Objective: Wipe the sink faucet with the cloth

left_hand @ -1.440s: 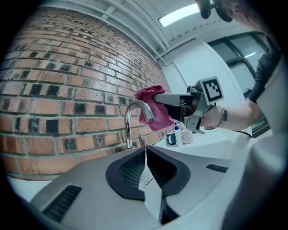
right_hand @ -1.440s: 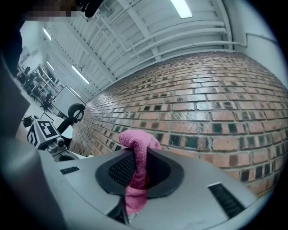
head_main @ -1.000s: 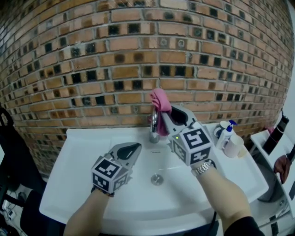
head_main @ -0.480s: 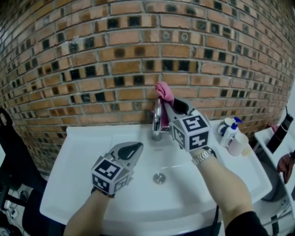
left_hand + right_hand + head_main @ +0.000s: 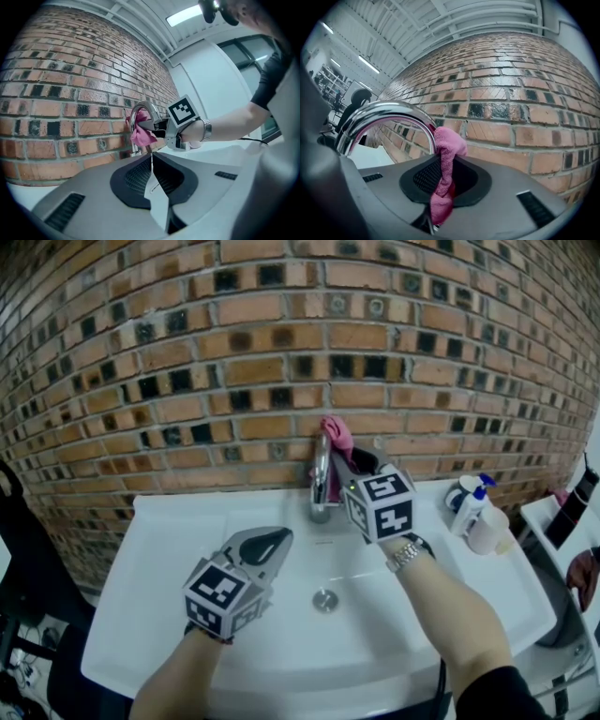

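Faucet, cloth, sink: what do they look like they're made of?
Faucet: polished metal, chrome-like; it shows mirror reflections.
Cloth: pink fuzzy fabric, possibly microfiber; it hangs in limp folds.
Sink: glossy white, likely ceramic; smooth sheen.

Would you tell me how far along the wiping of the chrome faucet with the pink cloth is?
Done: the pink cloth is picked up, clamped in the right gripper. In hand: it lies against the arch of the curved chrome faucet. Left: the faucet's base has no cloth on it; cleanliness cannot be judged. The left gripper is shut and empty over the white sink.
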The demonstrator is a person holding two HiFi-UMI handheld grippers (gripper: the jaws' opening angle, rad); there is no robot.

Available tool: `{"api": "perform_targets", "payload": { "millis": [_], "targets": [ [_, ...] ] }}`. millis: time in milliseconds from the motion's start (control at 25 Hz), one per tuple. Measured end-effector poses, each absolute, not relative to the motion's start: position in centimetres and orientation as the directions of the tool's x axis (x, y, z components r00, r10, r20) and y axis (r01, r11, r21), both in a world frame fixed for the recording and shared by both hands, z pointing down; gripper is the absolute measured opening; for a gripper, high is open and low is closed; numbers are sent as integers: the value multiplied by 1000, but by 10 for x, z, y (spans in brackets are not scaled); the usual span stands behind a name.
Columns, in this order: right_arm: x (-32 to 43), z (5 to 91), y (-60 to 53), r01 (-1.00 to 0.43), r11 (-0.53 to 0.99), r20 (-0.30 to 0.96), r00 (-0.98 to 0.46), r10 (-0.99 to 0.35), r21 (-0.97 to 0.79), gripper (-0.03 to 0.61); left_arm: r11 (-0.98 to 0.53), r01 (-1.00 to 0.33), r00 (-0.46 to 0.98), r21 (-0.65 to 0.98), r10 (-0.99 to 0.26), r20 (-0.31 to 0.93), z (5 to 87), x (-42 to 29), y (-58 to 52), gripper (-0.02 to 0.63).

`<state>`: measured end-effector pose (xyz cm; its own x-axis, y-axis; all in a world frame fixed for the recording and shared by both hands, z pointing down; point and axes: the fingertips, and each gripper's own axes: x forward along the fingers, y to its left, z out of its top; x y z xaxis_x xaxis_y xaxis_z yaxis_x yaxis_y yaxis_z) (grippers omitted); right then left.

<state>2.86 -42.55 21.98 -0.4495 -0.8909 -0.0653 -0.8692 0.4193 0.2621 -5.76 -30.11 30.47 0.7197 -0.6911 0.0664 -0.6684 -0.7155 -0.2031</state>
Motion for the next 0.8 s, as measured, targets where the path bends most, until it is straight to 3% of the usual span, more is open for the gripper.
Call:
{"api": "perform_targets", "payload": {
  "millis": [800],
  "targets": [
    [30,289,-438,-873,424,97,-413,-906,242,60,-718,-661,726,-217,-686,58,305,-57,-301,17]
  ]
}}
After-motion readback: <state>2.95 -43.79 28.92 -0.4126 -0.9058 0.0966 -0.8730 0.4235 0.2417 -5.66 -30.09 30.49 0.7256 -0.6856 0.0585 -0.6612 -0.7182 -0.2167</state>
